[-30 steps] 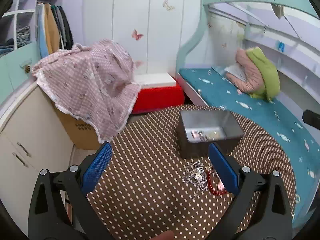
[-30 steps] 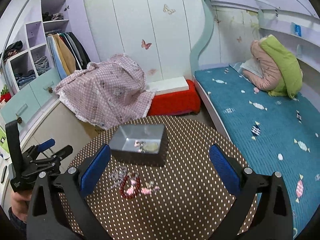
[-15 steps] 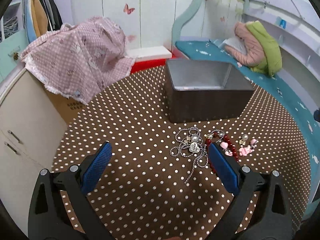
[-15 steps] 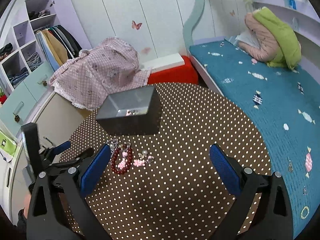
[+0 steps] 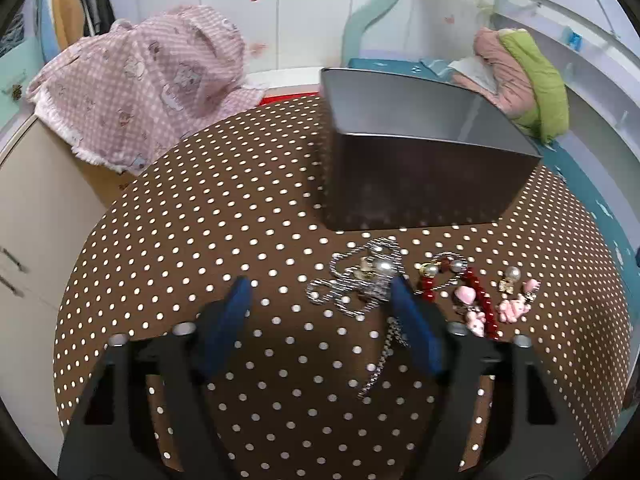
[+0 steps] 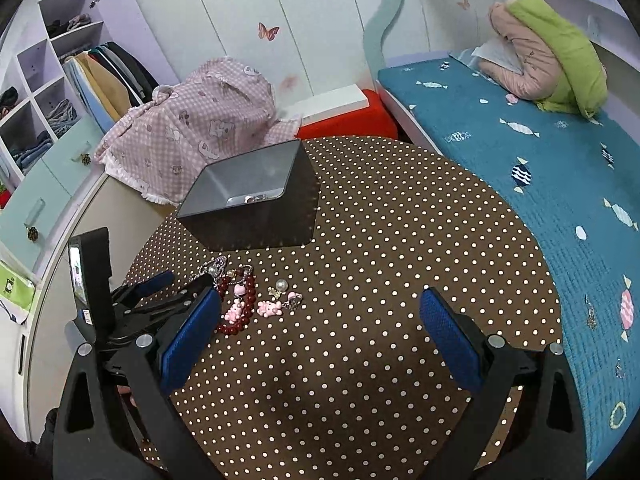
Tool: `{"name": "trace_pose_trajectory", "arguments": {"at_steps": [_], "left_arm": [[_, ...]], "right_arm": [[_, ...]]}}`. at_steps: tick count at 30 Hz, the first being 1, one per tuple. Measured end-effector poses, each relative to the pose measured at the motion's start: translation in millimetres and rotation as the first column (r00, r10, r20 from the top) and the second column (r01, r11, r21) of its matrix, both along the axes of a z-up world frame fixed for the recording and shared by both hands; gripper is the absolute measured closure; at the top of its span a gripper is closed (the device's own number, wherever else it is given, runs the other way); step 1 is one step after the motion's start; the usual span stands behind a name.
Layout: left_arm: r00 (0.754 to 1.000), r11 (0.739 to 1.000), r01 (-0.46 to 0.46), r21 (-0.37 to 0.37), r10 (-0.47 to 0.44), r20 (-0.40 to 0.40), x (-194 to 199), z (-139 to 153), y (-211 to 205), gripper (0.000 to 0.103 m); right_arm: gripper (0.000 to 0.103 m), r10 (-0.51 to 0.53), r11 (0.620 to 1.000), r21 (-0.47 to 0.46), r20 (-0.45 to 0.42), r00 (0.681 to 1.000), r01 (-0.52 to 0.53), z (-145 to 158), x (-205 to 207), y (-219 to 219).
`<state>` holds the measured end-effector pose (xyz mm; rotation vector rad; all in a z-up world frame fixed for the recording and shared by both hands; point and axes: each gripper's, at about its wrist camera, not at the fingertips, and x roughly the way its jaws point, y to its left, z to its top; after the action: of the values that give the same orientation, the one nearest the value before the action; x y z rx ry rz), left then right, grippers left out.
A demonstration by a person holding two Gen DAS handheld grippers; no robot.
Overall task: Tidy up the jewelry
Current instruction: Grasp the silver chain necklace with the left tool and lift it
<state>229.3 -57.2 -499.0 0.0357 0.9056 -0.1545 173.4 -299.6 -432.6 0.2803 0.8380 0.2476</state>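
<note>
A tangled silver chain necklace lies on the round brown polka-dot table in front of a grey metal box. My left gripper hovers low over it, its jaws closing. The chain lies between the blue pads, against the right one, and is not pinched. Right of the chain are a red bead bracelet, pink charms and a pearl earring. In the right wrist view my right gripper stands open over bare tabletop. There the left gripper reaches in beside the bracelet, below the box.
A teal bed with a pink and green bundle runs along the table's right side. A pink checked cloth covers something behind the table at the left. A red stool and pale cabinets stand beyond.
The left gripper has come down and forward to the jewellery, and its jaws have narrowed. The right gripper has sunk and tilted down toward the table.
</note>
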Motion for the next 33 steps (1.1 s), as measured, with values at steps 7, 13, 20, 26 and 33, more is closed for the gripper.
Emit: {"name": "trace_pose_trajectory", "arguments": {"at_steps": [7, 13, 20, 26, 33], "left_arm": [[0.997, 0.994, 0.074, -0.078, -0.075, -0.005, -4, 4, -1, 0.081], [0.995, 0.990, 0.096, -0.103, -0.095, 0.016, -11, 11, 12, 0.082], [0.990, 0.988, 0.111, -0.109, -0.101, 0.095, -38, 52, 35, 0.082], [0.974, 0.986, 0.133, -0.099, -0.111, 0.199, -64, 104, 52, 0.082], [0.958, 0.983, 0.140, -0.115, -0.105, 0.267, -81, 140, 68, 0.082]], "right_arm": [[0.008, 0.019, 1.000, 0.002, -0.011, 1.000, -0.019, -3, 2, 9], [0.008, 0.033, 0.999, 0.002, -0.010, 0.999, -0.033, -2, 2, 14], [0.008, 0.072, 0.997, -0.010, 0.014, 0.997, -0.072, 7, 5, 28], [0.008, 0.166, 0.986, -0.036, 0.053, 0.985, -0.165, 15, 12, 60], [0.008, 0.290, 0.957, -0.049, 0.047, 0.956, -0.287, 9, 16, 105]]}}
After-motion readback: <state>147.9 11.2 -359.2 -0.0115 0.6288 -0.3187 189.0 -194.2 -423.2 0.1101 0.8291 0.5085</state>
